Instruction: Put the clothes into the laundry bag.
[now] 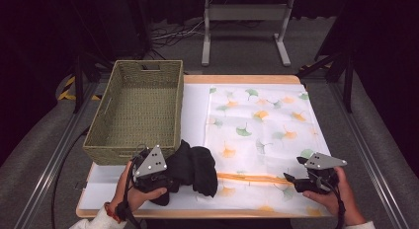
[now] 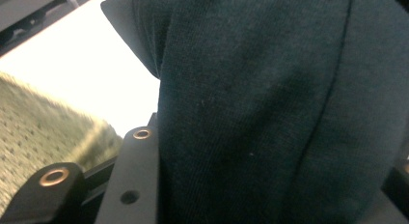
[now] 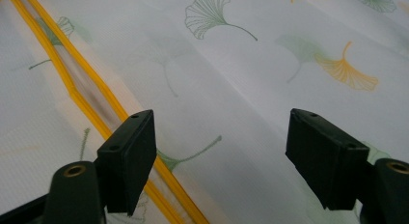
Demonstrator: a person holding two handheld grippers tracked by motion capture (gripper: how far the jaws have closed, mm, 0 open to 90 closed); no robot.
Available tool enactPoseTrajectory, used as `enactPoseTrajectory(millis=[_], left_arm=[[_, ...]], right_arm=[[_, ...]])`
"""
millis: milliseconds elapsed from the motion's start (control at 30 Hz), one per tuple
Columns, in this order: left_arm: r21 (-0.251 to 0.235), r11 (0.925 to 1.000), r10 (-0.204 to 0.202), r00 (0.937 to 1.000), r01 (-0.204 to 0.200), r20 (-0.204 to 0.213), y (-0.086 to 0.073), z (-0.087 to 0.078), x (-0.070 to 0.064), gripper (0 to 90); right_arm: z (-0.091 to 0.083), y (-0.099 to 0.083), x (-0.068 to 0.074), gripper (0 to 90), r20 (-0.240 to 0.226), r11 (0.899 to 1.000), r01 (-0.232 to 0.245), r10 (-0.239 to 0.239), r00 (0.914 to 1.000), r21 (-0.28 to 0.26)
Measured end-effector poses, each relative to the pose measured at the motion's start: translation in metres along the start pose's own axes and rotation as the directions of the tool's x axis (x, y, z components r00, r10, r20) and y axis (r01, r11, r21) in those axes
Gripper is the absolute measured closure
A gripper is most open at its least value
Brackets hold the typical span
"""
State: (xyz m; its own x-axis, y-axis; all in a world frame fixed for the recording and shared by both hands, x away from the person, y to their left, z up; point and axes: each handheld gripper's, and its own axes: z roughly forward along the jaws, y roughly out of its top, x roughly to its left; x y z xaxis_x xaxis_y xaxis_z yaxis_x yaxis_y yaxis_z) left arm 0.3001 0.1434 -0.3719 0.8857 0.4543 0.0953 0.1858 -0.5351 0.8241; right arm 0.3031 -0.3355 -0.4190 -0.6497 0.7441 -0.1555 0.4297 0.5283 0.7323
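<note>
Tongs on the left (image 1: pixel 170 182) clamp a dark cloth (image 1: pixel 197 170); right tongs (image 1: pixel 291 171) gape over leaf-print sheet (image 1: pixel 262 125), no writing legible.

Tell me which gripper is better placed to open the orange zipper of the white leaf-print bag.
Right. The right gripper is open just beside the orange zipper of the white leaf-print bag, while the left gripper is shut on the dark folded cloth.

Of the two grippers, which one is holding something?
The left gripper: its jaws are shut on the dark cloth near the basket. The right gripper hangs open over the leaf-print bag.
</note>
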Motion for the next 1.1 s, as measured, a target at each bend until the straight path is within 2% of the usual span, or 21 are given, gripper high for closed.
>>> enactPoseTrajectory(millis=[67, 200, 267, 333, 433, 467, 500, 567, 633, 733, 800, 900, 967, 1100], left_arm=[[0.016, 0.9998, -0.006, 0.9999, 0.006, -0.011, -0.007, 0.001, -0.001, 61.8], [0.016, 0.9991, -0.04, 0.9991, 0.04, -0.013, -0.023, -0.004, 0.002, 61.7], [0.034, 0.9982, -0.05, 0.9987, 0.05, -0.009, -0.031, -0.004, 0.004, 61.6], [0.053, 0.9974, -0.05, 0.9987, 0.05, -0.008, -0.035, -0.002, 0.005, 61.5], [0.095, 0.9946, -0.041, 0.999, 0.042, -0.016, -0.04, 0.005, 0.004, 61.1], [0.096, 0.9941, -0.05, 0.9987, 0.051, -0.01, -0.041, 0.008, 0.004, 60.8], [0.1, 0.993, -0.062, 0.9981, 0.062, 0.003, -0.043, 0.011, 0.005, 60.3], [0.117, 0.9906, -0.07, 0.9975, 0.07, -0.004, -0.045, 0.017, 0.005, 58.8], [0.115, 0.9905, -0.074, 0.9972, 0.074, -0.005, -0.046, 0.018, 0.006, 57.0], [0.093, 0.9888, -0.117, 0.9931, 0.117, 0.0, -0.047, 0.02, 0.009, 53.4], [0.094, 0.9879, -0.123, 0.9924, 0.123, -0.007, -0.047, 0.021, 0.01, 49.3], [0.072, 0.9876, -0.14, 0.9902, 0.14, -0.004, -0.043, 0.019, 0.01, 37.4], [0.039, 0.9861, -0.162, 0.9868, 0.162, -0.008, -0.039, 0.014, 0.012, 30.3], [0.0, 0.9828, -0.185, 0.9824, 0.185, -0.027, -0.031, 0.005, 0.015, 18.0]], right_arm=[[0.002, 0.002, 0.002, 27.6, -0.009, 1.0, 0.01, -0.01, 0.9999, 0.002], [0.005, 0.01, 0.007, 30.8, -0.035, 1.0, 0.022, -0.023, 0.9991, -0.015], [0.006, 0.014, 0.009, 34.6, -0.055, 0.999, 0.027, -0.028, 0.9981, -0.026], [0.008, 0.02, 0.014, 42.2, -0.082, 0.998, 0.052, -0.054, 0.9952, -0.035], [0.013, 0.027, 0.022, 49.1, -0.123, 0.994, 0.103, -0.106, 0.9868, -0.029], [0.015, 0.029, 0.025, 50.6, -0.139, 0.993, 0.117, -0.12, 0.983, -0.03], [0.016, 0.032, 0.028, 50.7, -0.152, 0.991, 0.13, -0.133, 0.9794, -0.028], [0.022, 0.035, 0.032, 48.6, -0.176, 0.988, 0.157, -0.156, 0.9719, -0.009], [0.028, 0.037, 0.034, 46.0, -0.189, 0.985, 0.172, -0.167, 0.9675, 0.01], [0.038, 0.037, 0.034, 42.0, -0.212, 0.979, 0.199, -0.184, 0.9598, 0.051], [0.042, 0.036, 0.035, 40.6, -0.221, 0.974, 0.21, -0.189, 0.9568, 0.078], [0.046, 0.036, 0.033, 39.7, -0.221, 0.972, 0.211, -0.185, 0.9577, 0.102], [0.047, 0.036, 0.033, 40.0, -0.223, 0.971, 0.21, -0.181, 0.9579, 0.112], [0.048, 0.037, 0.032, 46.7, -0.219, 0.971, 0.207, -0.178, 0.9595, 0.118]])
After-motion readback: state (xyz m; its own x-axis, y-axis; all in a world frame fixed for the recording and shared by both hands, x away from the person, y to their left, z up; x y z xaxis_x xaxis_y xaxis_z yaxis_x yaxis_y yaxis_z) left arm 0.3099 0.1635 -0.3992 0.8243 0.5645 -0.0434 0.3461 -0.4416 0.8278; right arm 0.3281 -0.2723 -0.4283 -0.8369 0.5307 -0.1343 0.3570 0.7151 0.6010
